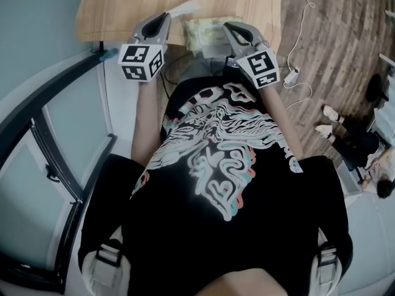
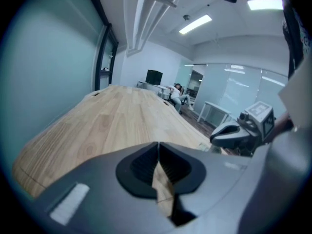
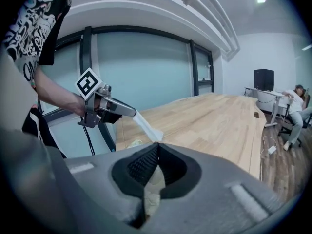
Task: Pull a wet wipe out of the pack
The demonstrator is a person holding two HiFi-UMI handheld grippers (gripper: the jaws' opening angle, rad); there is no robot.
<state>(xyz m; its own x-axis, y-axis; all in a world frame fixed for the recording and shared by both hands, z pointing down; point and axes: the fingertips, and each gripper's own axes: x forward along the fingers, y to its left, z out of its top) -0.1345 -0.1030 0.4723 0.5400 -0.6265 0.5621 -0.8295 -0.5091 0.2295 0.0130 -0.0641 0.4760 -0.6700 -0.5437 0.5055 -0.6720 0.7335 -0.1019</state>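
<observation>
Shirt: black short-sleeved tee [image 1: 216,165] with swirling white, mint and coral print.
Left tool [image 1: 165,18]: grey shell, black ribbed pads [image 2: 141,167], white cube [image 1: 141,61] bearing black square markers.
Right tool [image 1: 229,28]: matching grey shell and cube.

An office: a long wooden table [image 2: 112,126] stretches ahead of the left tool [image 2: 158,150], a glass wall [image 2: 48,82] to its left, ceiling strip lights [image 2: 195,24] above, and a seated person [image 2: 178,94] far ahead.

The wet wipe [image 1: 186,7] is a blurred white streak in the head view. The right tool [image 1: 229,29] hides part of the pack [image 1: 207,32]; the top edge cuts the tabletop [image 1: 123,5].
</observation>
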